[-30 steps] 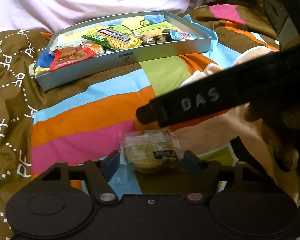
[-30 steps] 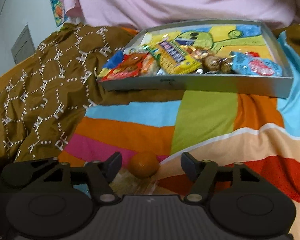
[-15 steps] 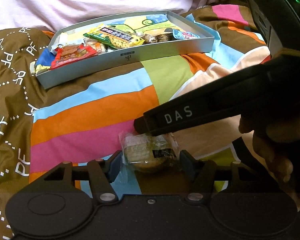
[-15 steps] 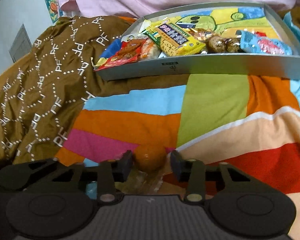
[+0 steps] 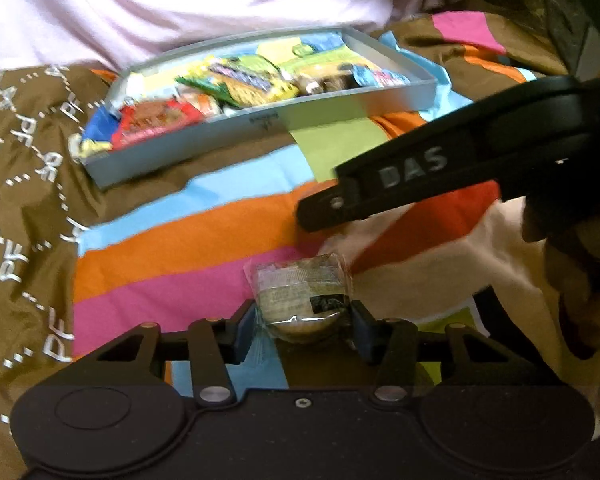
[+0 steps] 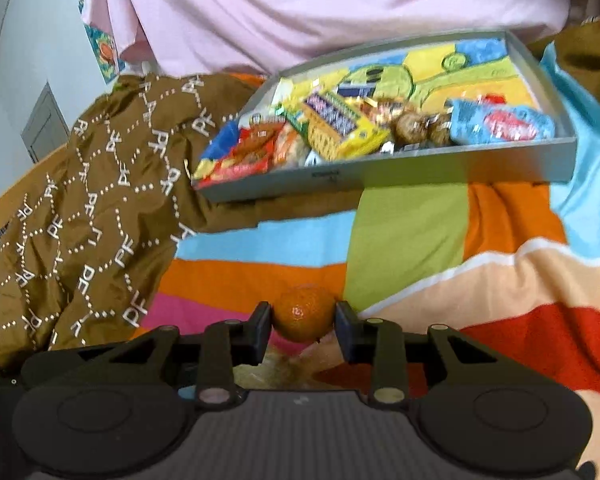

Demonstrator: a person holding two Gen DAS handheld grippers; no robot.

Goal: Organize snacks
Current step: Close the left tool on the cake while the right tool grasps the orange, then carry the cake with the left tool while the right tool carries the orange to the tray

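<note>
Wrapped pastry point(image 5: 302, 294): on the striped bedspread point(image 5: 188, 240), now between the closing fingers of the left gripper point(image 5: 302, 330), which stood wider before. Small orange point(image 6: 305, 317): newly clenched by the right gripper point(image 6: 303, 326). Grey snack tray point(image 6: 420, 164): unchanged, well apart.

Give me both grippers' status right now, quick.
Left gripper: jaws closing, pads against the wrapped pastry.
Right gripper: shut on the small orange.
</note>
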